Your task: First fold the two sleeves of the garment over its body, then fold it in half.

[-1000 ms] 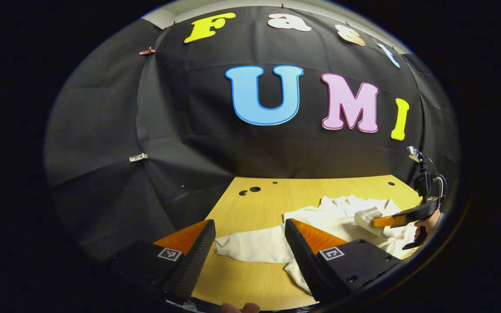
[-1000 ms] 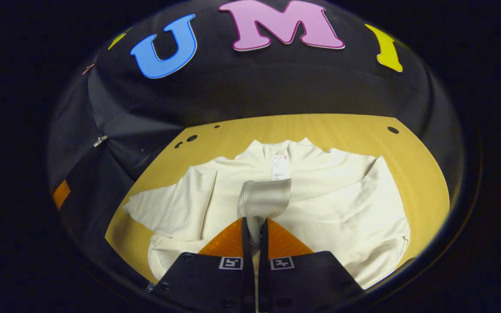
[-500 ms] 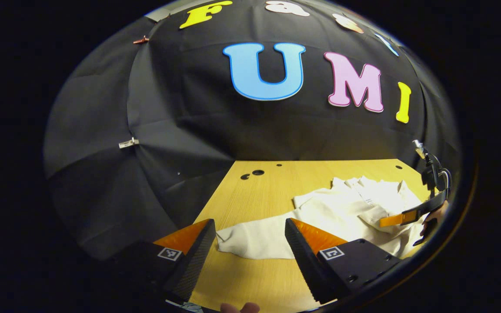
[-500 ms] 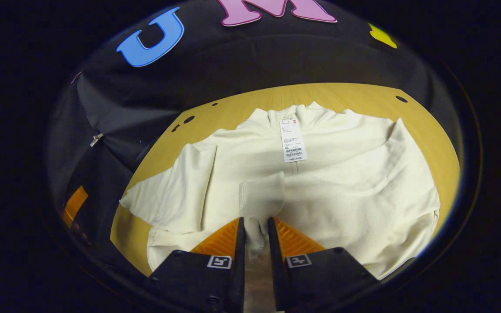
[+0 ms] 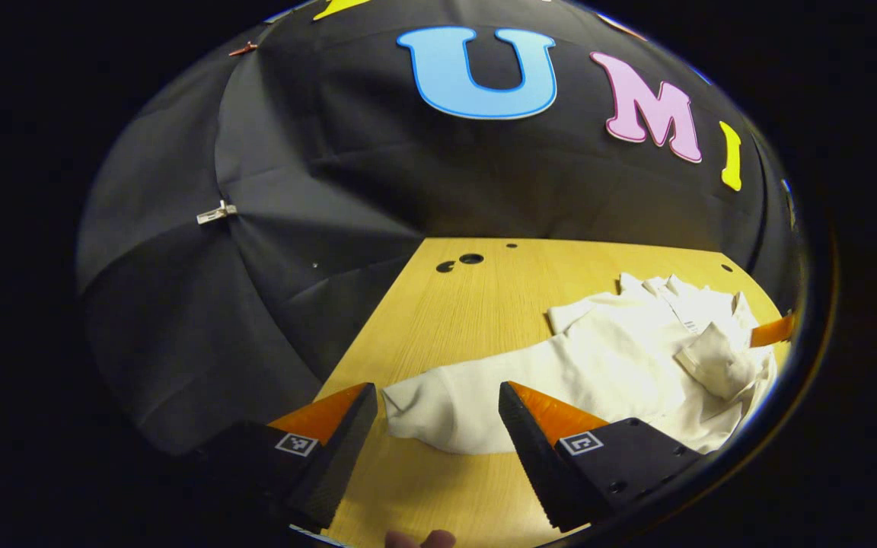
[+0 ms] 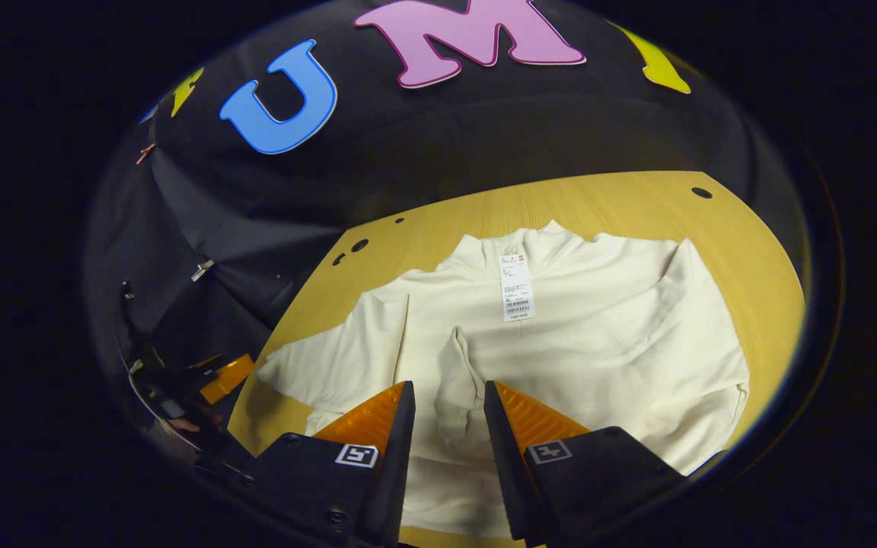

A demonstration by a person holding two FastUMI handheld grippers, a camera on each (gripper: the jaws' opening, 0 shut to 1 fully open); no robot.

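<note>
Since a second ago my right tongs (image 6: 446, 426) have let go of the right sleeve cuff (image 6: 455, 384), now lying on the body of the cream knit long-sleeved garment (image 6: 598, 335) spread on the pale wooden bench (image 6: 743, 228). My left tongs (image 5: 435, 434) hang open over the unfolded left sleeve (image 5: 446, 403) at lower centre; I should pinch its end and lay it flat across the chest. The right gripper view shows the white paper tag (image 6: 517, 288) at centre; the left gripper view shows the sleeve's end.

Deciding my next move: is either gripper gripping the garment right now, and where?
Nothing is held. The right gripper is open, the folded sleeve's cuff loose between its fingers. The left gripper is open over the other sleeve.
</note>
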